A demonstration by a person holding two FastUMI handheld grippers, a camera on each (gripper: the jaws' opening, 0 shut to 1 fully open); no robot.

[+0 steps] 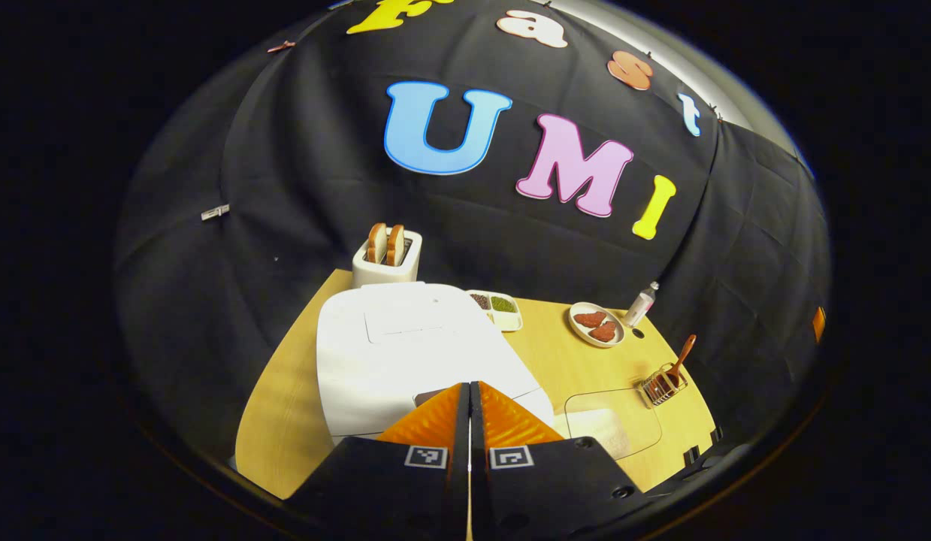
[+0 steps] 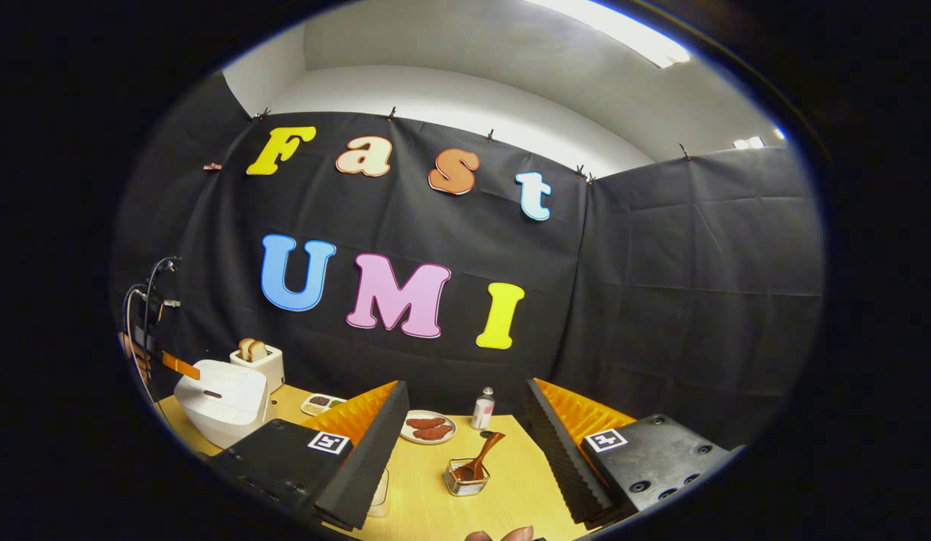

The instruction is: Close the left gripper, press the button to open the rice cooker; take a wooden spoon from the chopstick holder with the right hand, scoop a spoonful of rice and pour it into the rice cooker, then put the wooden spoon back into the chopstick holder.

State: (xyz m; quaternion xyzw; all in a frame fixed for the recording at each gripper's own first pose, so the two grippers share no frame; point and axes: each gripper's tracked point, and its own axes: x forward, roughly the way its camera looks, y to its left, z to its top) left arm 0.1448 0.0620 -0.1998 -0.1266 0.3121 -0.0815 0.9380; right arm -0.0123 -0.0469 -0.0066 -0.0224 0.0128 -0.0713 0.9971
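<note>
The white rice cooker (image 1: 405, 338) stands with its lid down on the wooden table (image 1: 570, 361). My left gripper (image 1: 469, 387) is shut with nothing in it, its tips over the cooker's front edge. From the right gripper view that gripper (image 2: 176, 364) reaches in from the left above the cooker (image 2: 225, 398). A brown wooden spoon (image 1: 683, 357) leans in a wire chopstick holder (image 1: 664, 385) at the right. My right gripper (image 2: 467, 383) hangs open above and in front of the spoon (image 2: 482, 454) and holder (image 2: 465, 479). A clear box of rice (image 1: 612, 424) lies beside the cooker.
A toaster (image 1: 386, 259) with two bread slices stands behind the cooker. A small tray of beans (image 1: 499, 308), a plate (image 1: 596, 324) with red pieces and a small bottle (image 1: 640, 304) line the back. The table's right edge runs close to the holder.
</note>
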